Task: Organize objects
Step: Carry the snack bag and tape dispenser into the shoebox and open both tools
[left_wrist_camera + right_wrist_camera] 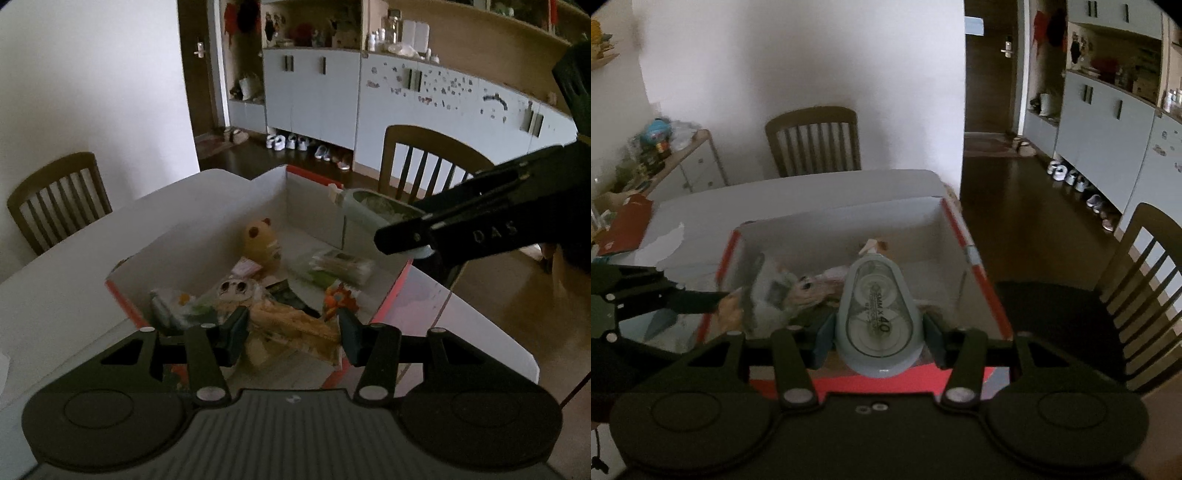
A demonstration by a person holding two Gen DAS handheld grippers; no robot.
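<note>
Right gripper (877,334) clamps the correction-tape dispenser (875,314) across its wide body, hovering over the red-edged box (975,266) below. Rigid, light, slick plastic: a flank hold looks safest. Left gripper (291,338) hangs parted over the snack packets (291,325).

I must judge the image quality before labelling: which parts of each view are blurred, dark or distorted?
Left wrist view: dim overall, fisheye bends the cabinets; the items in the box are soft. Right wrist view: the correction tape in the right gripper is sharp, its print readable; the left gripper and box contents are smeared; corners are dark.
</note>
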